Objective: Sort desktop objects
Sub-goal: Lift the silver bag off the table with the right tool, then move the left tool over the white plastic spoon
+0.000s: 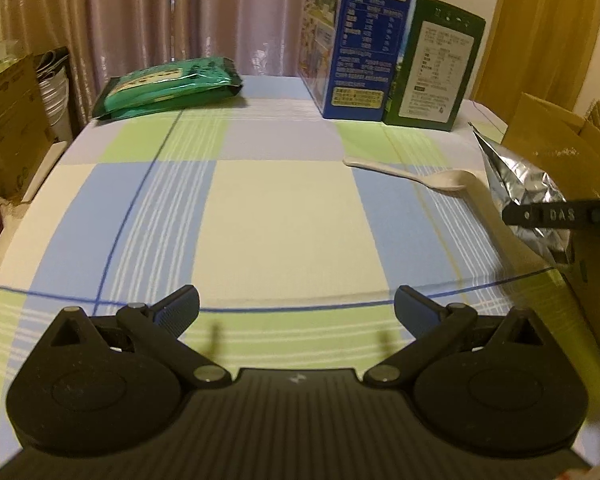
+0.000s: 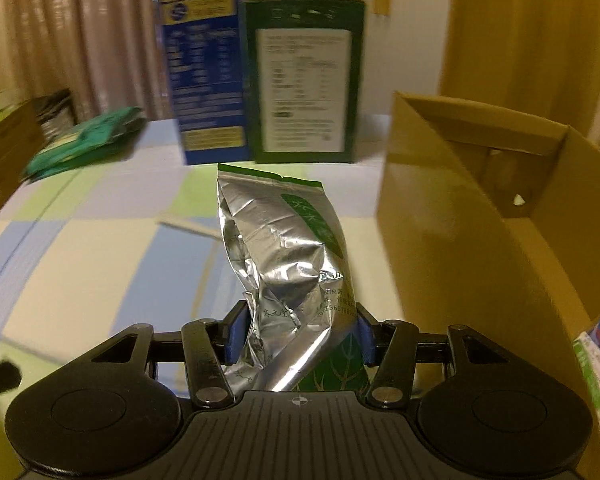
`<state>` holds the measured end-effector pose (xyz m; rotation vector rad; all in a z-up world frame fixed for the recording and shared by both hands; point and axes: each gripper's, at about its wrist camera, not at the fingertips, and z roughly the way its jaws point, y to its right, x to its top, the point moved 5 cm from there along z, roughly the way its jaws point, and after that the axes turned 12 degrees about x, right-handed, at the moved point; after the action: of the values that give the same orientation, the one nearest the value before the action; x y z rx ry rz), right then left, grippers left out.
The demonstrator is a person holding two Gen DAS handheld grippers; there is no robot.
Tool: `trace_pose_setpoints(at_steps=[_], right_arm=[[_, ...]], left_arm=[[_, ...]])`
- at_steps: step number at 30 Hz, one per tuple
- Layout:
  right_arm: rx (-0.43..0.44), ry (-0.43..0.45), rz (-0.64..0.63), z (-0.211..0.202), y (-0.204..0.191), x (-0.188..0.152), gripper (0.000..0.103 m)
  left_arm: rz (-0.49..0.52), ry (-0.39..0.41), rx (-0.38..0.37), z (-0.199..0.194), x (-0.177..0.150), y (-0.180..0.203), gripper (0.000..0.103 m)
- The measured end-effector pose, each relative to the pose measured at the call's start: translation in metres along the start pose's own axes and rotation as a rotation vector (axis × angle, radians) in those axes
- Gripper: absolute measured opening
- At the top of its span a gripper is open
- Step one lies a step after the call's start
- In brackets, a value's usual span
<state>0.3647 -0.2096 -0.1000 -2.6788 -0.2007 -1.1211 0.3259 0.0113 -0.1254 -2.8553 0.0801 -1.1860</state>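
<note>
Underneath everything lies the table (image 1: pixel 284 208) with its checked cloth of blue, green and cream squares. At its right edge stands an open cardboard box (image 2: pixel 452 216), its flaps up. At the far side a tall blue carton (image 1: pixel 352 40) and a shorter green carton (image 1: pixel 436 68) stand upright, touching side by side. Far left on the cloth lies a flat green packet (image 1: pixel 168 84). A cream spoon (image 1: pixel 412 174) lies right of centre, near the cardboard box. My right gripper (image 2: pixel 298 334) pinches a crinkled silver foil pouch (image 2: pixel 284 248) by its lower end, pads pressing into both sides, holding it above the cloth just beside the cardboard box. My left gripper (image 1: pixel 296 306) hangs over the near cloth, fingers spread wide with nothing between them.
</note>
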Motion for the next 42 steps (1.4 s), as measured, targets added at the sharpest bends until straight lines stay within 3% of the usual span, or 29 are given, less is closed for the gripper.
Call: trace_pose_setpoints(at_steps=[7,13,19,25,35,42], right_arm=[[-0.005,-0.042,0.066,0.027,0.015,0.012,0.05],[0.054,-0.117,0.113,0.048,0.022,0.017,0.05],[0.196,-0.208,0.002,0.047,-0.004,0.011,0.05],[0.344,-0.251,-0.004,0.039,-0.027,-0.004,0.049],[0.247,-0.171,0.053,0.043,-0.005,0.006,0.049],[0.294,-0.197,-0.02,0.072,-0.015,0.028,0.049]], left_arm=[[-0.018,0.012,-0.013,0.017,0.012,-0.002,0.102],[-0.013,0.019,-0.014,0.02,0.012,-0.005,0.102],[-0.004,0.038,0.001,0.018,0.012,-0.01,0.102],[0.036,0.065,-0.004,0.016,0.013,-0.014,0.102],[0.122,0.113,-0.021,0.022,0.021,-0.009,0.102],[0.226,0.124,-0.02,0.022,0.01,0.005,0.102]])
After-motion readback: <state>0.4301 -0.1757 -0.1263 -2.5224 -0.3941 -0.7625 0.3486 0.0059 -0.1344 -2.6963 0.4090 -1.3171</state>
